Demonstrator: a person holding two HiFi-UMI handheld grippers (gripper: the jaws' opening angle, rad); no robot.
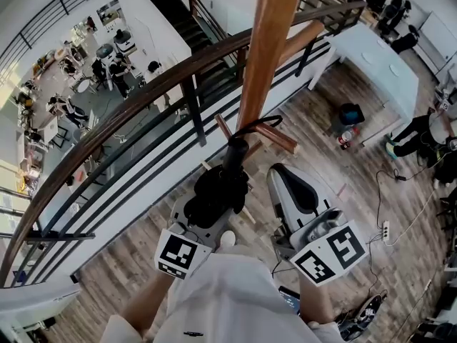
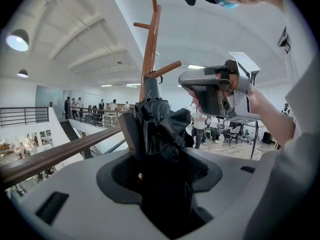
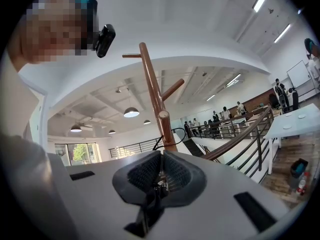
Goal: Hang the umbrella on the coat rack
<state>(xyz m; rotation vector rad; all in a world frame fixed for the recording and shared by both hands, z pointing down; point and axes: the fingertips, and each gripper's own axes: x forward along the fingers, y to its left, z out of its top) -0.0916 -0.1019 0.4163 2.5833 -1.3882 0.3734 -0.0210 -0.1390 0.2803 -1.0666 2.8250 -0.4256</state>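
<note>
1 black umbrella (image 1: 221, 188), folded and crumpled, sits at frame centre, pinched in the left gripper's (image 2: 152, 149) jaws, its cord loop (image 1: 257, 123) over a coat rack (image 1: 268, 41) peg (image 1: 275, 140). The right gripper's (image 3: 161, 156) jaws are pressed together.

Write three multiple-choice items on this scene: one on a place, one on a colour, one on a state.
1. Where is the umbrella?
A) lying on the floor
B) between the jaws of the left hand-held gripper
C) on the white table

2. What colour is the coat rack?
A) white
B) blue
C) brown

3. What state is the umbrella in?
A) folded up
B) opened wide
C) split into two pieces

Answers:
1 B: the left gripper view shows the jaws clamped on it.
2 C: its pole and pegs are brown wood.
3 A: its black fabric is bunched close together.
</note>
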